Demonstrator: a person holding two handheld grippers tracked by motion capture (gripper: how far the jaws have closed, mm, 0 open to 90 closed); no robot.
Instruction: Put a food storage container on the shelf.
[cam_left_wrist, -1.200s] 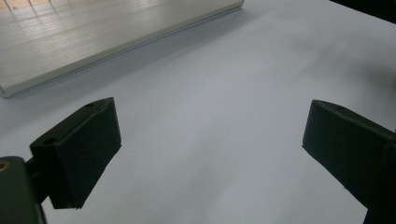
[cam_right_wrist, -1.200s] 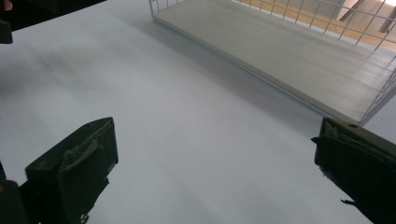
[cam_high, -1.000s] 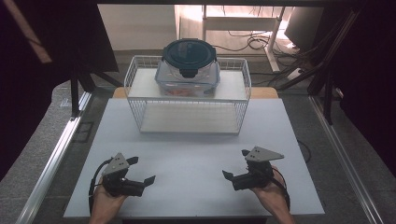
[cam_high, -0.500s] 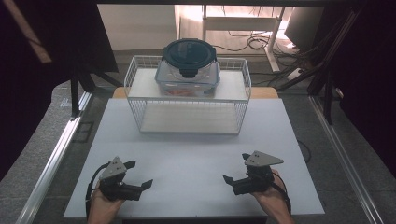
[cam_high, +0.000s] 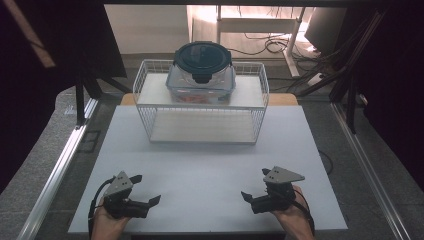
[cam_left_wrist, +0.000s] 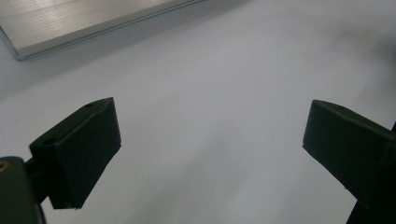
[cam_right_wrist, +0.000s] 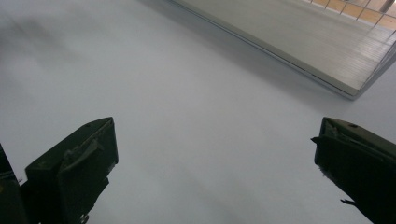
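White bench (cam_high: 210, 175): left gripper (cam_high: 150, 201) and right gripper (cam_high: 246, 196) wide open, empty, near edge; lidded container (cam_high: 202, 72) on wire rack (cam_high: 150, 110), far edge, likely next target.

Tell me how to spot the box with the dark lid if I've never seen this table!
Look at the far end of the white table, where a white wire rack stands. The box sits on the rack's top shelf. It is a clear container with a dark round lid clipped on, the only thing on the rack.
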